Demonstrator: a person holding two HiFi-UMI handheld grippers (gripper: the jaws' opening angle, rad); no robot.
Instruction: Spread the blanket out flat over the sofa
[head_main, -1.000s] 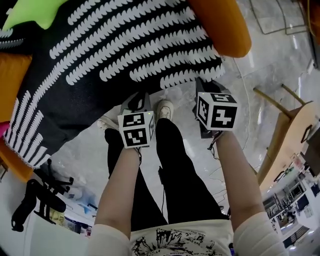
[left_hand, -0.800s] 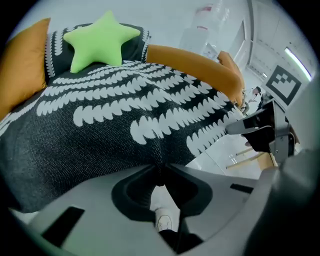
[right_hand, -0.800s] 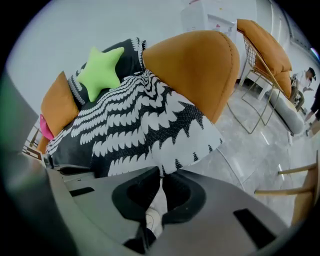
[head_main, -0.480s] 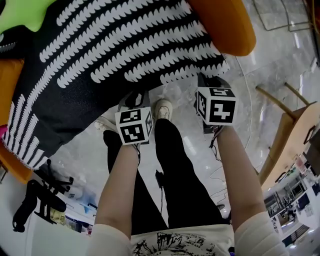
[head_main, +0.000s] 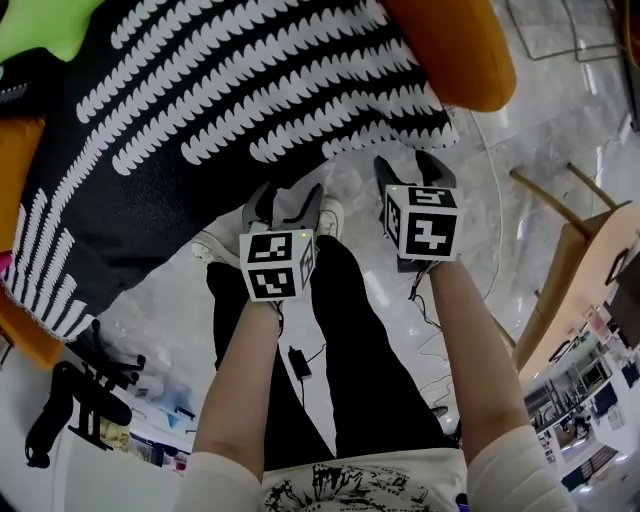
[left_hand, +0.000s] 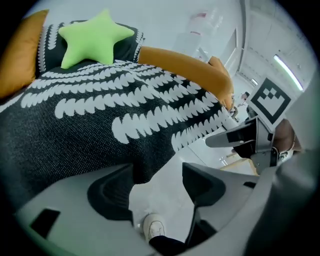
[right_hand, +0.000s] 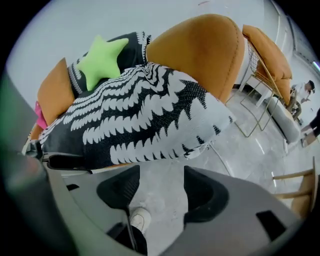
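The black blanket (head_main: 220, 110) with rows of white leaf shapes lies draped over the orange sofa (head_main: 455, 50), and its front hem hangs down the sofa's front. A green star cushion (left_hand: 95, 37) rests on it at the back. My left gripper (head_main: 287, 200) hovers just in front of the hem over the floor. Its jaws have just been opening and stand open with nothing between them (left_hand: 157, 185). My right gripper (head_main: 412, 166) is below the hem's right corner. Its jaws have also just been opening and are empty (right_hand: 160, 192). The blanket (right_hand: 145, 115) touches neither gripper.
The person's legs and a white shoe (head_main: 327, 215) are directly below the grippers on the marble floor. A wooden chair (head_main: 580, 250) stands at the right. A black stand (head_main: 80, 405) lies on the floor at the lower left. Another orange seat (right_hand: 265, 50) on wire legs is beyond the sofa.
Both pairs of jaws have gone from shut to spread apart. The blanket's front hem now hangs free of them. Both hands have shifted slightly back from the hem.
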